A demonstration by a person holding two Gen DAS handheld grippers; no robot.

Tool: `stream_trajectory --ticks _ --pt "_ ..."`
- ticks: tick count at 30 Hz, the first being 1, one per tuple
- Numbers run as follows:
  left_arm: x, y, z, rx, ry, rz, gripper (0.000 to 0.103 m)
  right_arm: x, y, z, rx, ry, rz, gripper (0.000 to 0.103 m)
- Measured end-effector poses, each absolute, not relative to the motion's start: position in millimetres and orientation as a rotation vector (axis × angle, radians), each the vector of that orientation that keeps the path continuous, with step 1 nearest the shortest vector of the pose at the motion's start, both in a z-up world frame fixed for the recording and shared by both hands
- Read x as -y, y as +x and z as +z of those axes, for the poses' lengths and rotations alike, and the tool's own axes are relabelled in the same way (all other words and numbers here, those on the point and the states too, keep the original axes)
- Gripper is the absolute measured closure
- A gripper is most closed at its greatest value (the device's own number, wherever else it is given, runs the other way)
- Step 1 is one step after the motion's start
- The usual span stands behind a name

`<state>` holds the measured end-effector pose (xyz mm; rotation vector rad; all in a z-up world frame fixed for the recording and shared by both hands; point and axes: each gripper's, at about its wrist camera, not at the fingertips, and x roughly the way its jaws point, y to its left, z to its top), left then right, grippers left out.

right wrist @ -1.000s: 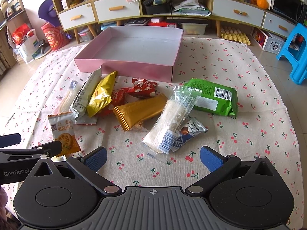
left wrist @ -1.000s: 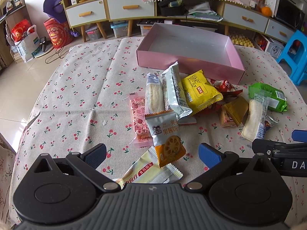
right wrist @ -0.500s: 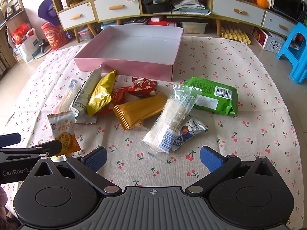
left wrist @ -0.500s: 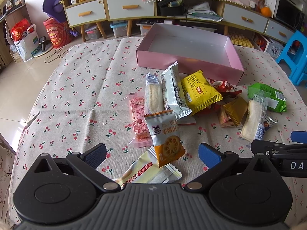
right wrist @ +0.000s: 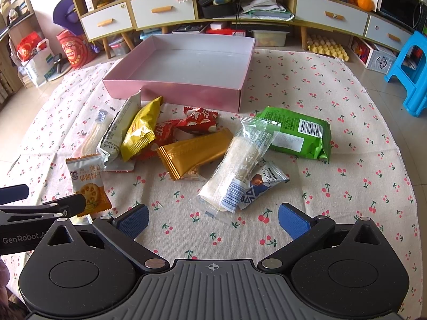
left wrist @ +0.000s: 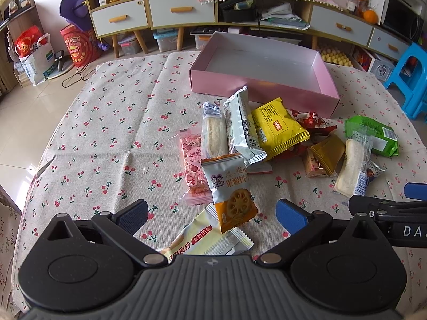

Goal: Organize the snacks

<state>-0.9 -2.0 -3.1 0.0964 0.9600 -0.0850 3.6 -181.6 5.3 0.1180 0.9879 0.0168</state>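
Note:
An empty pink box (left wrist: 210, 80) (right wrist: 170, 93) stands at the far side of the cherry-print tablecloth. Several snack packets lie in front of it: a yellow packet (left wrist: 277, 129), a silver packet (left wrist: 241, 130), an orange-and-white biscuit packet (left wrist: 230, 186) (right wrist: 88, 181), a gold packet (right wrist: 192, 152), a green packet (right wrist: 296, 136), a clear rice-cracker packet (right wrist: 240, 165). My left gripper (left wrist: 212, 214) hovers open over the biscuit packet and a cream packet (left wrist: 210, 242). My right gripper (right wrist: 213, 220) hangs open just short of the rice-cracker packet.
The tablecloth (left wrist: 106, 133) is bare on the left half. Behind the table stands a low cabinet (right wrist: 240, 8) with drawers. A blue stool (right wrist: 411, 74) sits at the right and bags (left wrist: 34, 56) on the floor at the left.
Both grippers have crept very slightly forward toward the snacks. Nothing on the table has moved.

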Motion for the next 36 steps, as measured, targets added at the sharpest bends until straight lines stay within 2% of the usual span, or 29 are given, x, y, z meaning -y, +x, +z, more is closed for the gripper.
stream_trajectory --ticks 13,26,36 --pt "4 -2 -4 -0.964 0.097 -0.1 0.001 183 3 3 -0.989 0.123 0.01 0.0" --pt "-2 22 19 -0.951 0.07 -0.222 0.001 202 33 18 -1.049 0.237 0.051 0.0" --pt "-24 69 10 -0.997 -0.1 -0.29 0.017 202 71 23 -1.029 0.356 0.178 0.0"
